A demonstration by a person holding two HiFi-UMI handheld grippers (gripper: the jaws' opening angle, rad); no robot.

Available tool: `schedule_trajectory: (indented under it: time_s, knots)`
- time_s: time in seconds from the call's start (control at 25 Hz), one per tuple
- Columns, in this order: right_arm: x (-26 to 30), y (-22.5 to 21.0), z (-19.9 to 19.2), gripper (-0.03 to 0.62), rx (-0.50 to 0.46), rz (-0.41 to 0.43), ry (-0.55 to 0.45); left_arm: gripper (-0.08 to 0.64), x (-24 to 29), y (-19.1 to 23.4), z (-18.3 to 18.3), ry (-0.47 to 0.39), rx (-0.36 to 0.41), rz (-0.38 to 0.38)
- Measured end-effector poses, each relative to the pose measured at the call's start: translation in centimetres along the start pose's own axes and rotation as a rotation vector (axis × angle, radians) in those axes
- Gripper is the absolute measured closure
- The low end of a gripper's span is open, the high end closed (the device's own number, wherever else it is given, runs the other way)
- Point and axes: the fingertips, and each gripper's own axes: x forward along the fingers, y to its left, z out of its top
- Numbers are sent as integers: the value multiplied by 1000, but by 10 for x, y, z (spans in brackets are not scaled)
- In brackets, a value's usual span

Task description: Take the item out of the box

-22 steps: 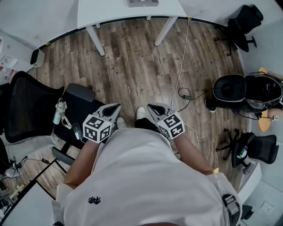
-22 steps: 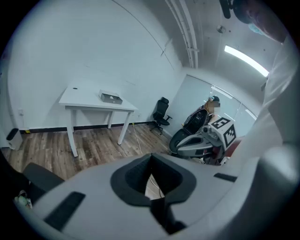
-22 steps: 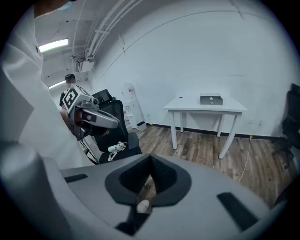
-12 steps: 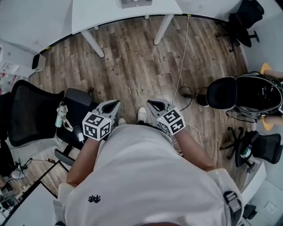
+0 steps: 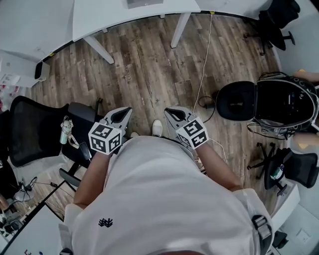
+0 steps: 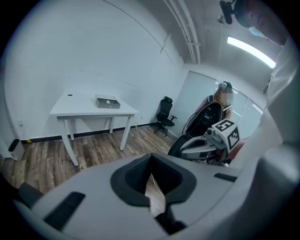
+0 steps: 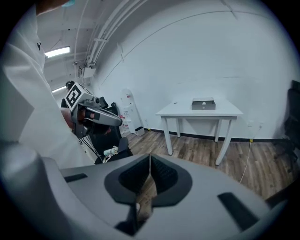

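Note:
A small grey box sits on the white table at the top edge of the head view, far from both grippers. It also shows on the table in the left gripper view as the box and in the right gripper view as the box. What it holds is not visible. My left gripper and right gripper are held side by side in front of the person's torso, over the wooden floor. Each has its jaws together with nothing between them.
A black office chair stands close at the left with small items on its seat. At the right lies an open black case with cables. A white cable runs across the floor from the table. More chairs stand at the right.
The head view has shifted: the table and box slid up toward the top edge, and the open black case at the right shows more. Both grippers stay shut in front of the torso.

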Motion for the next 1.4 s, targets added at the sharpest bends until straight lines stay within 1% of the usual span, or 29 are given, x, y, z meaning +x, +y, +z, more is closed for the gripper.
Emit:
schedule_trajectory:
  time_s: [0.08, 0.12, 0.16, 0.2, 0.32, 0.44, 0.52, 0.68, 0.8, 0.88, 1.0, 1.12, 1.2, 1.28, 1.4]
  knots:
    - [-3, -10, 1, 581, -9, -4, -9, 552, 9, -2, 4, 0, 7, 7]
    - [-3, -14, 0, 558, -9, -4, -10, 552, 13, -2, 5, -2, 8, 11]
    - [-3, -18, -1, 520, -6, -2, -10, 552, 16, -1, 7, -4, 5, 15]
    - [-2, -21, -2, 515, 0, 1, -9, 552, 20, -1, 9, -6, 2, 20]
    - [-1, -27, -9, 517, 25, 1, -11, 552, 27, -2, 9, -7, 0, 27]
    - [1, -31, -21, 526, 48, -4, -18, 551, 35, -5, 4, -11, 10, 17]
    - [6, -39, -17, 532, 58, -5, -18, 552, 43, 0, 12, -14, 14, 6]
    - [17, -65, 10, 542, 76, -37, -6, 552, 64, 22, 47, -15, 19, -31]
    - [23, -76, 20, 548, 84, -71, 4, 552, 76, 37, 62, -28, 27, -66]
    - [34, -89, 32, 551, 85, -89, 16, 552, 88, 53, 77, -29, 28, -91]
    - [58, -115, 57, 552, 98, -109, 34, 552, 106, 84, 108, -33, 32, -118]
    - [84, -133, 83, 552, 98, -115, 50, 552, 111, 114, 132, -45, 36, -128]
    - [104, -146, 102, 552, 93, -111, 57, 552, 113, 137, 144, -49, 16, -132]
    - [120, -155, 120, 554, 81, -107, 62, 552, 111, 157, 151, -52, -10, -134]
    - [142, -166, 145, 560, 51, -109, 60, 552, 109, 185, 160, -57, -17, -123]
